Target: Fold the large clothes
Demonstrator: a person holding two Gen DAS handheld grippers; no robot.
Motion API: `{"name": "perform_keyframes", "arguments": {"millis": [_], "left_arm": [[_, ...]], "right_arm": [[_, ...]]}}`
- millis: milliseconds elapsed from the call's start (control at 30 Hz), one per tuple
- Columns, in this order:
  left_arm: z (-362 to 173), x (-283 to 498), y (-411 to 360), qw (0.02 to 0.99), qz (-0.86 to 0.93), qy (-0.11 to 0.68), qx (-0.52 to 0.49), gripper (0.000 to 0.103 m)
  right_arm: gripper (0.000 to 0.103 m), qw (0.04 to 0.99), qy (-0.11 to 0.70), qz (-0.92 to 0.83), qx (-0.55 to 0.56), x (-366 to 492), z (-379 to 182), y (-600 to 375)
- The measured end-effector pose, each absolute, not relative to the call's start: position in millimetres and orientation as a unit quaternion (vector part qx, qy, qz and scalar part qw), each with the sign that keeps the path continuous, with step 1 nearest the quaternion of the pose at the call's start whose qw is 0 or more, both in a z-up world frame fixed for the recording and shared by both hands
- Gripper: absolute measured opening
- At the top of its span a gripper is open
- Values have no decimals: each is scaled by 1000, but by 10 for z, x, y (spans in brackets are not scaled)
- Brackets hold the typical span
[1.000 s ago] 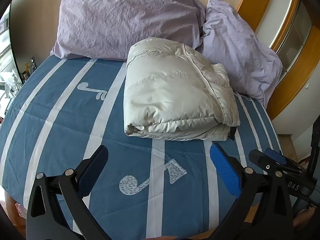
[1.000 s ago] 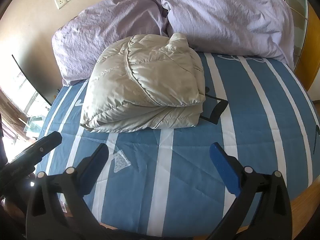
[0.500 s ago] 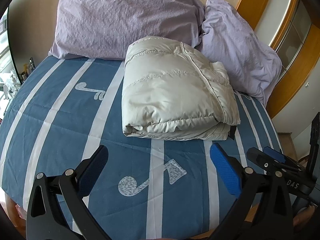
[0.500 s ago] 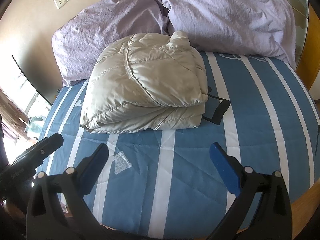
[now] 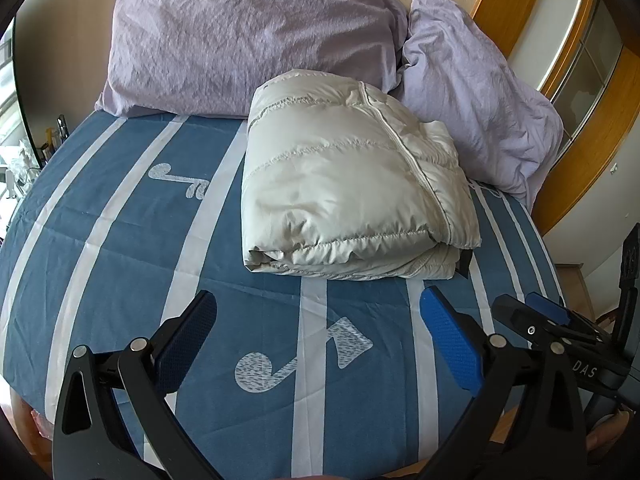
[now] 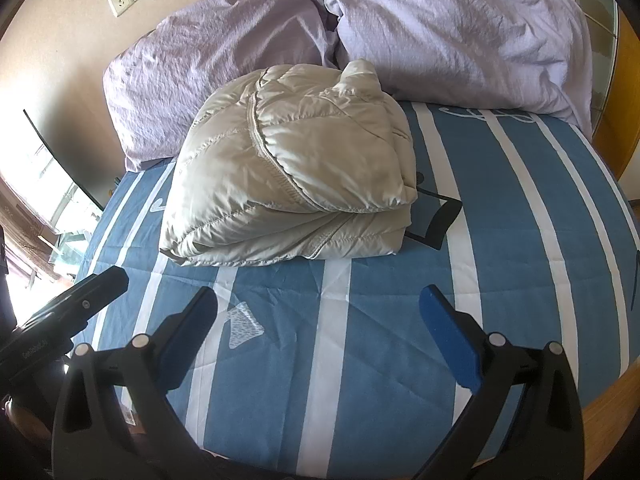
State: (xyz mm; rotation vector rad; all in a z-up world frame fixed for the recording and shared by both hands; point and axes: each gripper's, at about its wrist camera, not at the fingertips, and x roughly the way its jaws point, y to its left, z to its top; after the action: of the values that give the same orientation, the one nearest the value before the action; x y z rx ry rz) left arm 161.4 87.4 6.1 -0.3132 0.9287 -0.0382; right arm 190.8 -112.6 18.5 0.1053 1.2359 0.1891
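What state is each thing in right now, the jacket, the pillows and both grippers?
Puffer jacket: folded into a bundle, lying on the striped bedspread.
Two purple pillows: crumpled, leaning at the bed's head behind the jacket.
Left gripper: open, empty.
Right gripper: open, empty.

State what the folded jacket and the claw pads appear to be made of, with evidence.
Folded jacket: likely thin nylon or polyester shell over padding; satin sheen, stitched puffy channels. Left claw pads: probably blue rubber or textured plastic; matte, with a fine dotted grip pattern.
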Motion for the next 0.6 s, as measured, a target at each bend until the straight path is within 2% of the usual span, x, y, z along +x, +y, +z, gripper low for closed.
{"name": "perform_keyframes", "arguments": {"millis": [600], "left_arm": [[60,1609,826,883,-23,446,-147,102]], "right_arm": [[101,811,576,88,50,1899,205,-1158]]}}
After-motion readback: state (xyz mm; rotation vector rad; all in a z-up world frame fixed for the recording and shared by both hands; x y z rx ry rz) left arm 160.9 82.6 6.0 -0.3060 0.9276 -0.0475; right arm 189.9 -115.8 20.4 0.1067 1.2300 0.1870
